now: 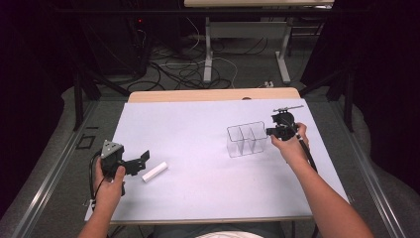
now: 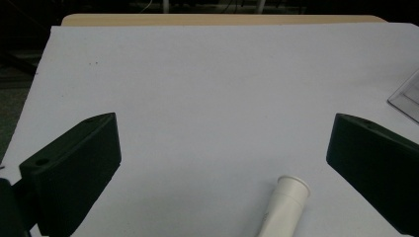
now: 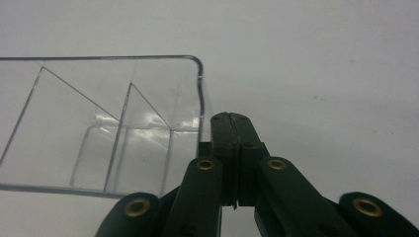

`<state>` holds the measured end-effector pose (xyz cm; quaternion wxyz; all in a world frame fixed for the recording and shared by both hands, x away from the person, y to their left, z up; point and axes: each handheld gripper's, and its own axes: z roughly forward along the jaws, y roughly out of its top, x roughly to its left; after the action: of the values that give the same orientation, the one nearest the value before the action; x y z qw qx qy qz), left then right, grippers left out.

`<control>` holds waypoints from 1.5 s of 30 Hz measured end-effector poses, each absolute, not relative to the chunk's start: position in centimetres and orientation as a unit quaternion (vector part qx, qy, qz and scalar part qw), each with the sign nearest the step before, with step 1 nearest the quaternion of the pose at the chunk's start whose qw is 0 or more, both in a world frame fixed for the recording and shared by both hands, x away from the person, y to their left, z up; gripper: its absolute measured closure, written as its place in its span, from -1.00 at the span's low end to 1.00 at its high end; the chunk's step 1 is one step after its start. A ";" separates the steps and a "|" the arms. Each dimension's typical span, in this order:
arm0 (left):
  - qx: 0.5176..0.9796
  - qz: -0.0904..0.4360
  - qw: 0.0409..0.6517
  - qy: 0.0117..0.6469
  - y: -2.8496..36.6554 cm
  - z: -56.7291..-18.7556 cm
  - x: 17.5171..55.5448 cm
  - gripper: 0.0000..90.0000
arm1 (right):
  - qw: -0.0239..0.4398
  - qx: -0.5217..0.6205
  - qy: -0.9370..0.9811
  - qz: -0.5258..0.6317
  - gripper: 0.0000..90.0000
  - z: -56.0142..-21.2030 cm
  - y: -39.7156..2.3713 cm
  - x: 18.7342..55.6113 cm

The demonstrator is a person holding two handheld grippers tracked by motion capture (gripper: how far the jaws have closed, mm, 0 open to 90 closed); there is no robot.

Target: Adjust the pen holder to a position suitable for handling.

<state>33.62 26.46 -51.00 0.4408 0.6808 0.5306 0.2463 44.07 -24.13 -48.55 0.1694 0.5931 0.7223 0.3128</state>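
Closed right tool [image 3: 231, 118] sits beside clear 3-compartment box [image 3: 99, 123]; left tool [image 2: 222, 163] open over white tube [image 2: 286, 205].

A clear plastic three-compartment box [image 1: 246, 139] stands on the table's pale sheet [image 1: 198, 124], right of the middle. The right gripper [image 1: 270, 132] sits just beside its right end wall — outside the box. Well apart, near the left front, a white plastic tube [image 1: 155, 171] lies flat, just right of the left gripper [image 1: 143, 159].
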 end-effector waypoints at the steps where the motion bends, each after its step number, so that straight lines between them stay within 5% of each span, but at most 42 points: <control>1: 0.681 0.246 0.441 0.531 26.5 -51.0 33.6 -0.99 | 0.172 0.590 0.724 0.312 1.00 -48.6 -23.8 44.0; 12: 0.678 0.245 0.442 0.534 26.6 -51.0 33.7 -0.99 | 0.191 0.595 0.721 0.299 1.00 -48.5 -23.2 43.5; 45: 0.678 0.249 0.444 0.531 26.6 -50.7 33.5 -0.99 | 0.113 0.566 0.750 0.324 1.00 -48.6 -17.0 41.8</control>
<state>33.48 26.58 -50.74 0.4439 0.6779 0.5307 0.2487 41.82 -17.00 -48.63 0.1126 0.5661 0.7498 0.3236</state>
